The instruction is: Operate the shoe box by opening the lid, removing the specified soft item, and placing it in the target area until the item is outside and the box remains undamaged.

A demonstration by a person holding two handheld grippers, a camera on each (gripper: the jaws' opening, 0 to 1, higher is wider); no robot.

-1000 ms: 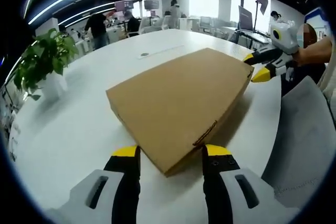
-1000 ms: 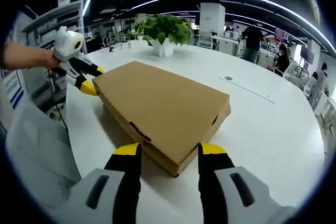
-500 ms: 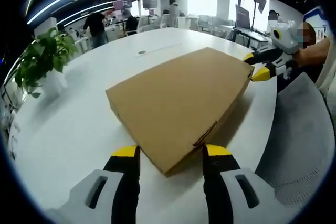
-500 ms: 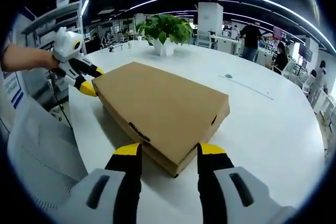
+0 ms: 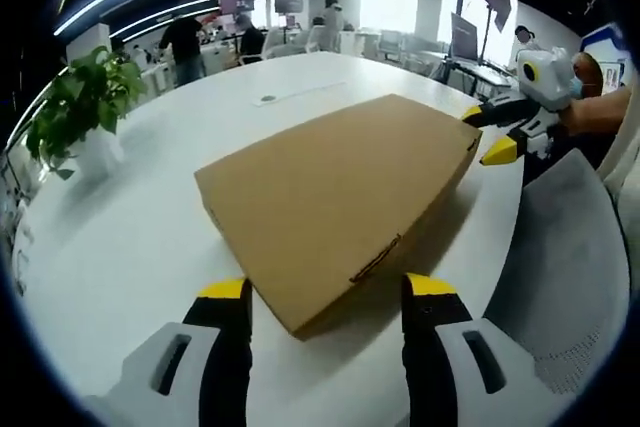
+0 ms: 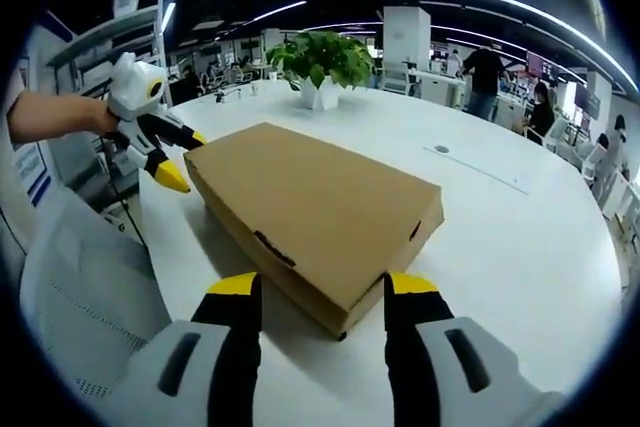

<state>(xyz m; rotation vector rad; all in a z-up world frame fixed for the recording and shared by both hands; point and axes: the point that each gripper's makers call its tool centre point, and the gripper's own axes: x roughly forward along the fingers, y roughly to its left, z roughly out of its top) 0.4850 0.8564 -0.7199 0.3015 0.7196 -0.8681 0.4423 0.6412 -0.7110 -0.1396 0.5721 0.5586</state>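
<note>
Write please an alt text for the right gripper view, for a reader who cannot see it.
A closed brown cardboard box lies flat on a white table, its near corner between the open jaws of the right gripper. At the box's far left corner the left gripper is open, one jaw above the lid edge and one below. A potted plant stands behind.

My right gripper (image 6: 320, 292) straddled closed shoe box (image 6: 318, 209) corner, jaws apart; my left gripper (image 6: 178, 159) spread at far corner, white table (image 6: 520, 247).
</note>
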